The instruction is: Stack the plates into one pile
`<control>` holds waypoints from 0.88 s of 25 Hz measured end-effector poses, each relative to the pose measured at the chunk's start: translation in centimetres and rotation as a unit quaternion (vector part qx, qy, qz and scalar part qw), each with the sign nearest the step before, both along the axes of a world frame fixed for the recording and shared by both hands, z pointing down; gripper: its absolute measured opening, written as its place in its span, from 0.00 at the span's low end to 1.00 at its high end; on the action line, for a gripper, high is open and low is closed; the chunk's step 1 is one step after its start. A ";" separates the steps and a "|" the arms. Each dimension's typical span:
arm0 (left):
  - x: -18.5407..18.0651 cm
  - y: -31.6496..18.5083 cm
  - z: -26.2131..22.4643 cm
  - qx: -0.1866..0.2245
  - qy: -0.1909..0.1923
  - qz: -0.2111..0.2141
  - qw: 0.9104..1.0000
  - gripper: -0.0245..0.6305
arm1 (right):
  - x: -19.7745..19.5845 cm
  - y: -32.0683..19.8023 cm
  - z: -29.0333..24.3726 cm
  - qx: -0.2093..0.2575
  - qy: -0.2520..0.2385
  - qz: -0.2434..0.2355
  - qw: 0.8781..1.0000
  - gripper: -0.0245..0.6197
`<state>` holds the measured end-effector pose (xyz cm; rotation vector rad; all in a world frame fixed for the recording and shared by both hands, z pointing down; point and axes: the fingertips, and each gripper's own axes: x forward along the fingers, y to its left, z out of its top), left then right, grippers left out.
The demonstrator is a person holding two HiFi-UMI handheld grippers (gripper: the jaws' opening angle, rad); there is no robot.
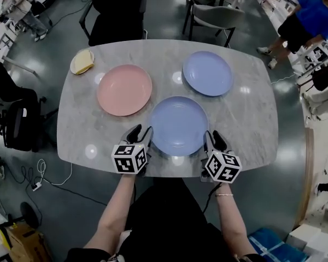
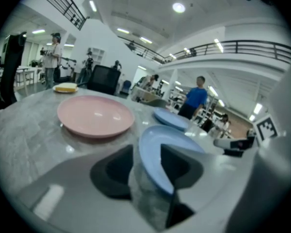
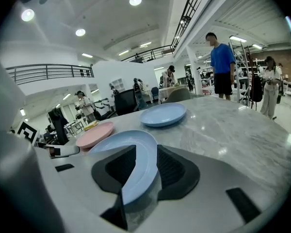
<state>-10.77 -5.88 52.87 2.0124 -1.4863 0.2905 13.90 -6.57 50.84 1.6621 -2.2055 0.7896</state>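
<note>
Grey marble counter (image 1: 251, 119): round pink plate (image 1: 124, 89) upper left, blue plate (image 1: 208, 73) upper right, second blue plate (image 1: 179, 125) lower centre. Spread, unpinched: left tool (image 1: 141, 132), right tool (image 1: 215, 140), astride its rim. Step: first pickup. Next: clamp both sides, lift level.

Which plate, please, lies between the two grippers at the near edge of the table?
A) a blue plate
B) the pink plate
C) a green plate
A: in the head view the near blue plate lies flat between the left gripper and the right gripper, while the pink plate lies farther back, to the left.
</note>
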 end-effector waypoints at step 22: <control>1.5 -2.3 5.1 -0.103 -0.009 -0.014 0.995 0.29 | -0.1 -3.0 6.6 -0.119 0.029 -0.054 0.991 0.22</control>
